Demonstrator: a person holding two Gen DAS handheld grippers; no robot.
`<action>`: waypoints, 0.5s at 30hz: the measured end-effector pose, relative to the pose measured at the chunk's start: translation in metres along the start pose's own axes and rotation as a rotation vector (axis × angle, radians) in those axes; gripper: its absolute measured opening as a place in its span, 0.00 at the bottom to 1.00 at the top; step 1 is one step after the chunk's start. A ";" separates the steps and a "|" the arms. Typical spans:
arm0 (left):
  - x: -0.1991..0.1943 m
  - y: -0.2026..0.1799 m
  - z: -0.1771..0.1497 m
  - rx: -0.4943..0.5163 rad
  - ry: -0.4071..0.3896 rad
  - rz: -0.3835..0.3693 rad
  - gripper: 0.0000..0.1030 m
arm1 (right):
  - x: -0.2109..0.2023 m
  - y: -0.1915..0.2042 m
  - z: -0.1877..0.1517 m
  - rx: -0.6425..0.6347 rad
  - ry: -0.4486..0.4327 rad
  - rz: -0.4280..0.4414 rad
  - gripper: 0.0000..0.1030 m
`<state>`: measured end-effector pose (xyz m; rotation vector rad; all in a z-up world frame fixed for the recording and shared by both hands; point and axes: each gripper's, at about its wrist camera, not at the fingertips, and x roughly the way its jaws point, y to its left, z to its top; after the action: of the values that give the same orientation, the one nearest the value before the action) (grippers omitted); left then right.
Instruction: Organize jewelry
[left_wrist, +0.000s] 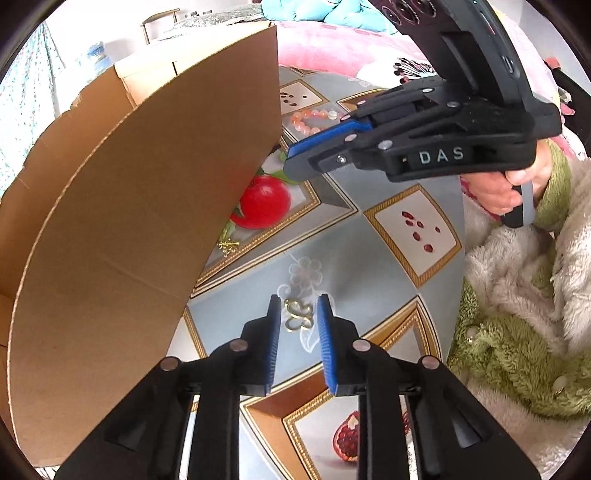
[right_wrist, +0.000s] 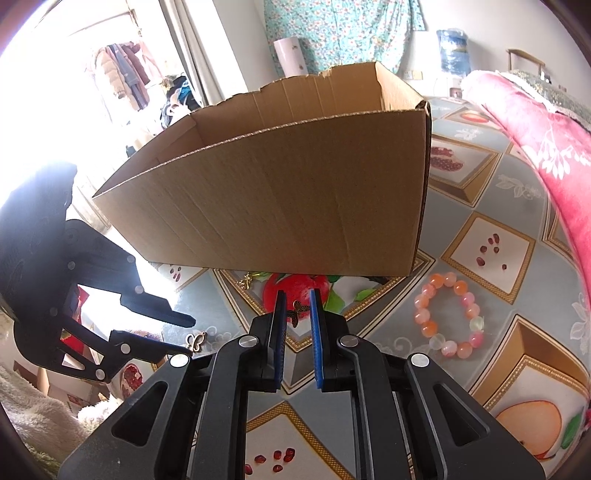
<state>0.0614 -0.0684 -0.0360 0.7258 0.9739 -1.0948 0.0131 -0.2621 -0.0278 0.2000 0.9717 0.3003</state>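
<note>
You are at the pick-up step. Your left gripper (left_wrist: 298, 317) hangs with its fingers apart around a gold butterfly-shaped charm (left_wrist: 298, 314) lying on the patterned tablecloth (left_wrist: 369, 243). Your right gripper (right_wrist: 297, 308) brackets a small dark butterfly pendant (right_wrist: 296, 314); I cannot tell whether it is clamped. Next, likely close, then lift over the open brown cardboard box (right_wrist: 280, 199). The pink beaded bracelet (right_wrist: 448, 314) waits nearby.
</note>
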 end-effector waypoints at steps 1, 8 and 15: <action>0.002 0.000 0.001 0.003 0.003 -0.002 0.19 | 0.001 0.000 0.001 0.003 0.002 0.001 0.10; 0.009 -0.002 0.007 0.033 0.039 0.006 0.19 | 0.007 -0.007 0.003 0.019 0.010 0.005 0.10; 0.013 -0.006 0.014 0.053 0.055 0.008 0.15 | 0.008 -0.010 0.003 0.028 0.008 0.011 0.10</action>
<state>0.0616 -0.0875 -0.0420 0.8064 0.9911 -1.1023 0.0217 -0.2692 -0.0356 0.2297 0.9838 0.2985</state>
